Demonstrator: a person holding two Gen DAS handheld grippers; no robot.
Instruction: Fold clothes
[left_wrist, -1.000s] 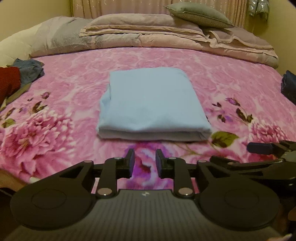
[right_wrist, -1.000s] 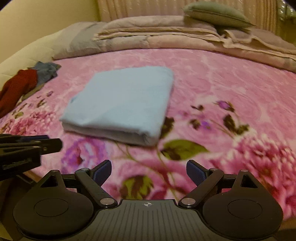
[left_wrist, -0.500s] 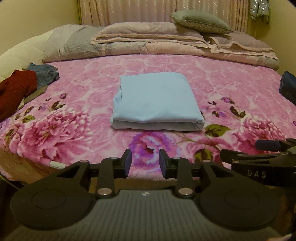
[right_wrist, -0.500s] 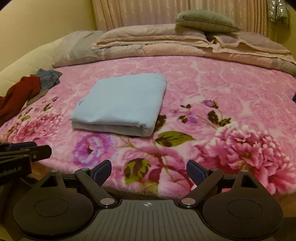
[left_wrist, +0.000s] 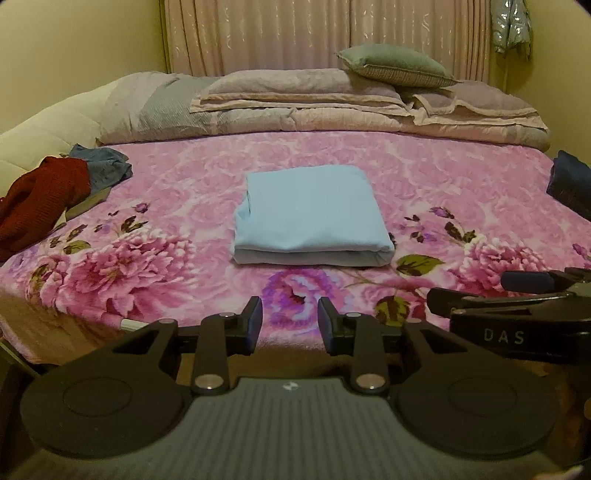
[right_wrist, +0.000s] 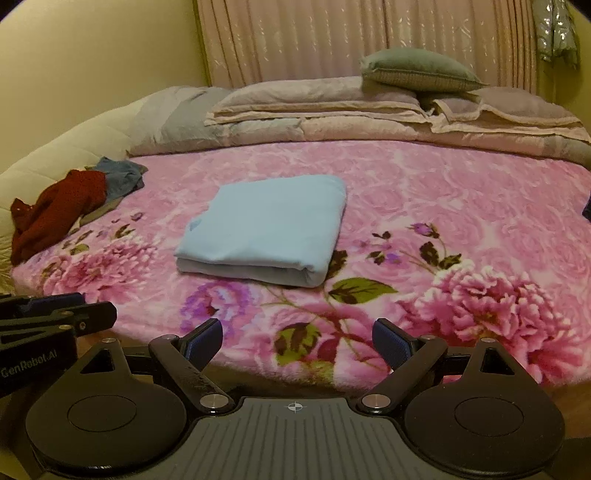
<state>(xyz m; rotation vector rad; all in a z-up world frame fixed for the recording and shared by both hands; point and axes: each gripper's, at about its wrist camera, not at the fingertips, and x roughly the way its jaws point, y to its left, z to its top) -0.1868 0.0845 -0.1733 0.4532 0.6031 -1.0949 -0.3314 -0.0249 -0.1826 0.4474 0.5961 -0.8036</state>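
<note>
**Blue garment folded; both grippers clear of it**

The blue garment (left_wrist: 310, 214) lies folded in a neat rectangle on the bed (left_wrist: 461, 177), near the middle and toward the near edge; its thick fold faces that edge, and on the left side a loose layer bulges a little. A red garment (left_wrist: 40, 199) lies crumpled at the bed's left edge, on top of a grey-blue cloth (left_wrist: 103, 170); a dark item (left_wrist: 570, 184) sits at the right edge; pillows (left_wrist: 395, 66) and quilts are stacked along the far edge.

The left gripper (left_wrist: 290, 317) hangs off the near edge, its jaws part open with nothing between them; the right gripper (right_wrist: 297, 341) is just beside it, jaws wide and empty.

The fold looks done; the red garment seems the likely next piece. The risks from here, as I judge them: a gripper sweeping left across the bed could drag the blue stack and spring that loose layer; a grab at the red heap could also catch the cloth under it, since the two touch; the plush blanket may snag in the jaws if they close too low.
</note>
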